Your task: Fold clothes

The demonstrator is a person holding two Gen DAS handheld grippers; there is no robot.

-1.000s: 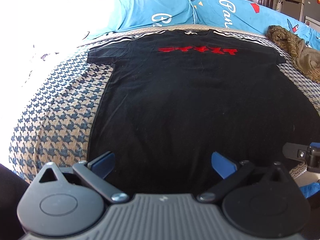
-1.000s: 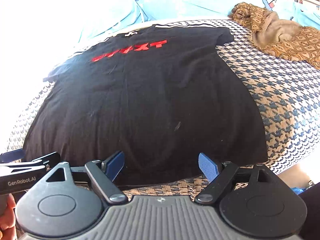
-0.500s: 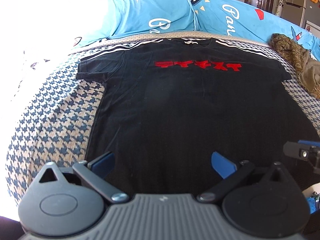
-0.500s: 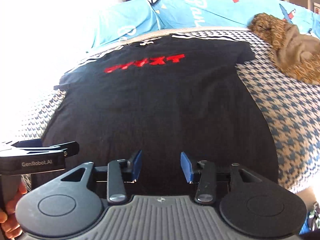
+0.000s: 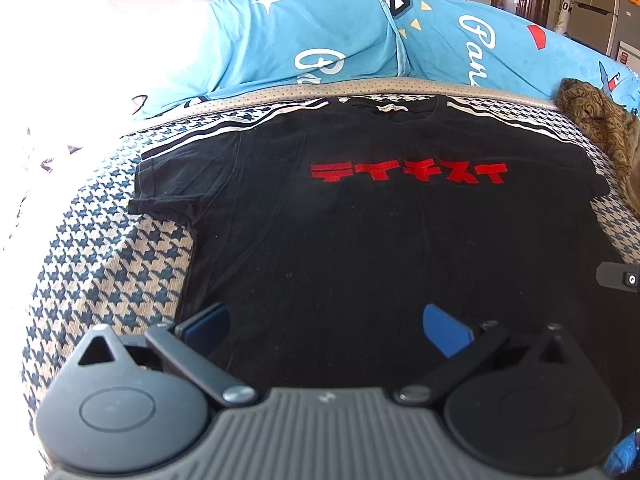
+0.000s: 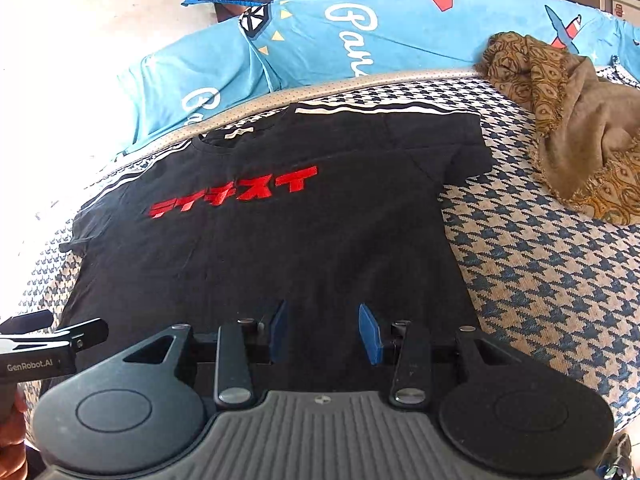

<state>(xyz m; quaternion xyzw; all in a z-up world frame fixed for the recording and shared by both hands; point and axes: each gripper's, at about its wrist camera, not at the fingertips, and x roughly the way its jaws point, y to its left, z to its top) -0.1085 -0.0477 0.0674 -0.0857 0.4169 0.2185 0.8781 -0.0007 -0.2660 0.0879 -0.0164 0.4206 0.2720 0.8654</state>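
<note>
Both tools have slid forward over the shirt (image 5: 360, 240) since a second ago: the hem has dropped under them and the red print sits lower in view. The shirt lies flat, face up, on the houndstooth bed (image 6: 540, 272), collar toward the blue pillows (image 5: 320, 40). Left tool (image 5: 326, 326) is wide open over black cloth, gripping nothing. Right tool (image 6: 323, 332) has just been narrowing, jaws partway shut, and nothing looks pinched between them, though black on black makes that hard to call. Risk as I see it: closing mid-body bunches only the top layer, so the fold drags crooked. The brown scarf (image 6: 568, 120) sits near the right sleeve and could snag.
</note>
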